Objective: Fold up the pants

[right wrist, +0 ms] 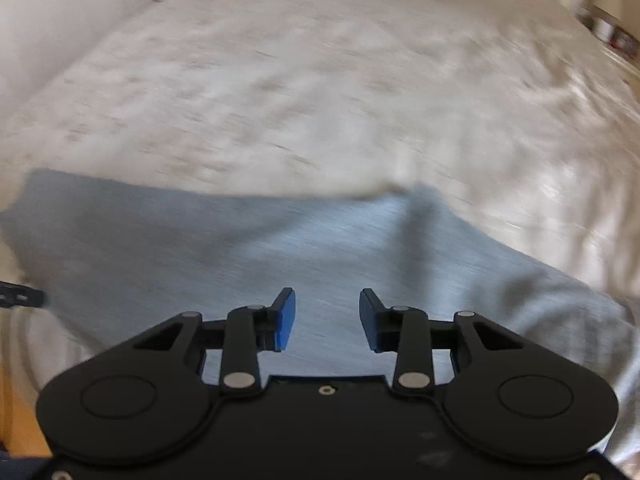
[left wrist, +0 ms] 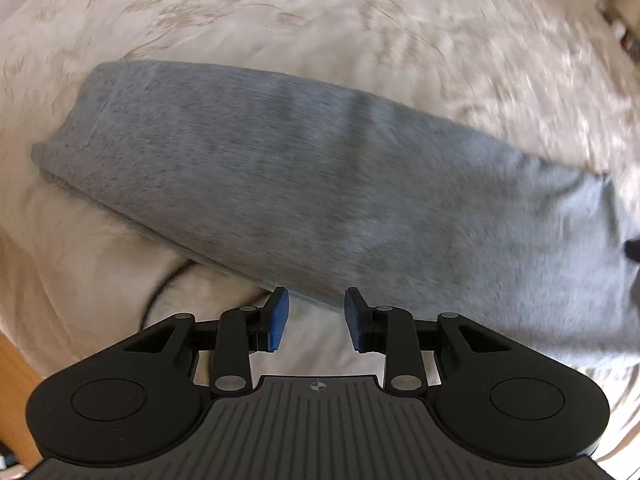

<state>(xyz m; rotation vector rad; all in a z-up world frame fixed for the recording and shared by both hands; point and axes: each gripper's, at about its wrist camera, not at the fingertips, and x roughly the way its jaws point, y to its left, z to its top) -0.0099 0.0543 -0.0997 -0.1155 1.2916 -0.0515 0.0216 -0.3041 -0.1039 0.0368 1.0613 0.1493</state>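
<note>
Grey sweatpants point(left wrist: 320, 184) lie folded lengthwise in a long band across a cream bedspread point(left wrist: 280, 12). My left gripper point(left wrist: 316, 304) is open and empty, just above the near edge of the pants. In the right wrist view the pants point(right wrist: 240, 256) spread across the lower half, blurred by motion. My right gripper point(right wrist: 327, 304) is open and empty, held over the grey fabric. A dark bit of the left gripper shows at the left edge of the right wrist view point(right wrist: 20, 296).
The bedspread point(right wrist: 320, 80) stretches far beyond the pants. A thin dark cord point(left wrist: 160, 292) lies on the bed at the near left. Wooden floor point(left wrist: 16, 392) shows past the bed's near left edge. Blurred items stand at the far right point(right wrist: 612, 32).
</note>
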